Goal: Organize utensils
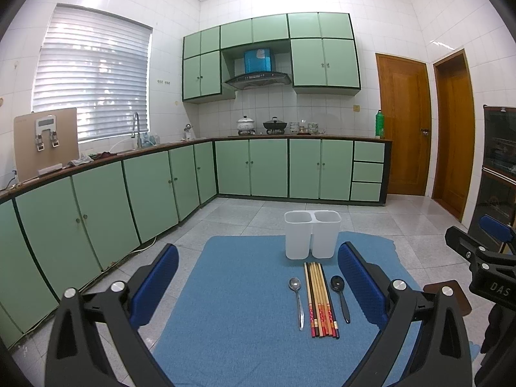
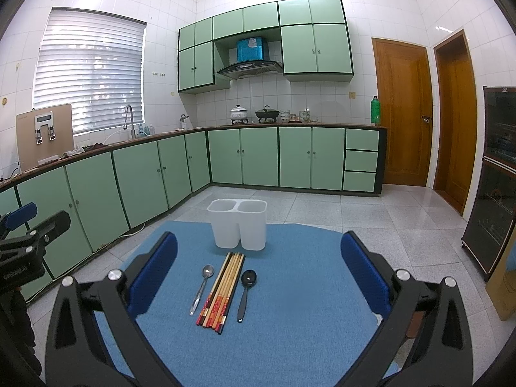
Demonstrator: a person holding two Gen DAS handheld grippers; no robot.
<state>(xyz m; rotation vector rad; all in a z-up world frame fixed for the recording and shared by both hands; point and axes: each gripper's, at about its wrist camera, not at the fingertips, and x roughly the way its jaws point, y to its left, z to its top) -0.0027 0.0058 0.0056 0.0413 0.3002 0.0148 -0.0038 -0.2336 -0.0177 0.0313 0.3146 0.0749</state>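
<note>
Green-cabinet kitchen, blue mat on the desk (image 1: 245, 290): wooden chopsticks (image 1: 320, 300) between steel spoon (image 1: 296, 300) and black spoon (image 1: 340, 296), before the white twin-cup holder (image 1: 312, 233); left tool (image 1: 258, 283) and right tool (image 2: 258, 277) both spread wide, empty

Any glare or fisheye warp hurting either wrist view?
Left wrist: window blown out, counter edge bowed by fisheye, chopsticks sharp. Right wrist: window again overexposed, doors curved, dark vignette corners, spoons clear.

Both views are evenly lit by daylight through the blinds (image 1: 92, 77); edges are bent and vignetted, tiles show glare
</note>
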